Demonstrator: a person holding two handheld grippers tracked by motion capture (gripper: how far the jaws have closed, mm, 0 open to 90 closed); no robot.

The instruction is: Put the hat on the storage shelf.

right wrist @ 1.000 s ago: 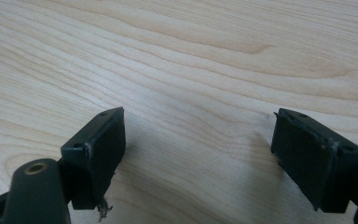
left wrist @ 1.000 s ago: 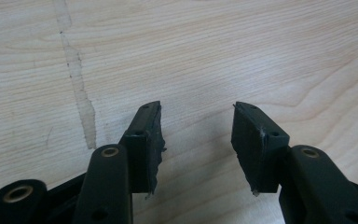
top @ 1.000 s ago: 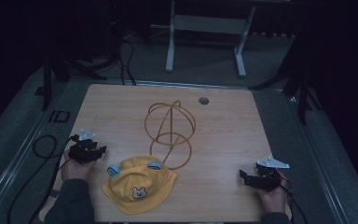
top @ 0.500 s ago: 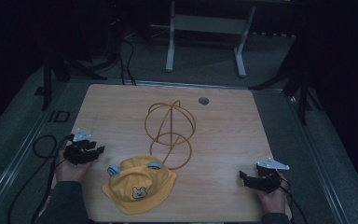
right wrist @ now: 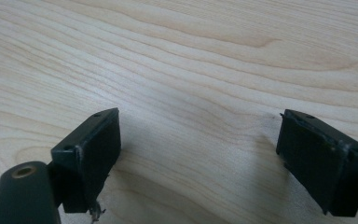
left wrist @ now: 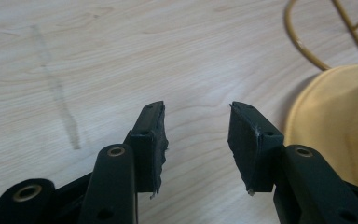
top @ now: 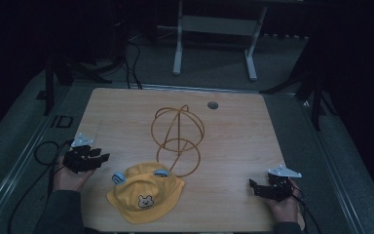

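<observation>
OK, L gripper [top: 97, 157] has edged toward the yellow bear hat [top: 145, 192] on the bench [top: 233, 136] w/ fingers apart; R gripper [top: 254, 186] unmoved, fingers wide apart. Grab looks imminent.

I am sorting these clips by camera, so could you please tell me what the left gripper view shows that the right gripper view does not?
The left gripper view takes in the edge of the yellow hat at its right and a curve of the gold wire stand beyond it, plus a faint grey streak on the wood. The right gripper view offers bare wood grain ahead of jaws spread much wider apart. Both look along an open, empty gripper, the left gripper and the right gripper, over the wooden table.
</observation>
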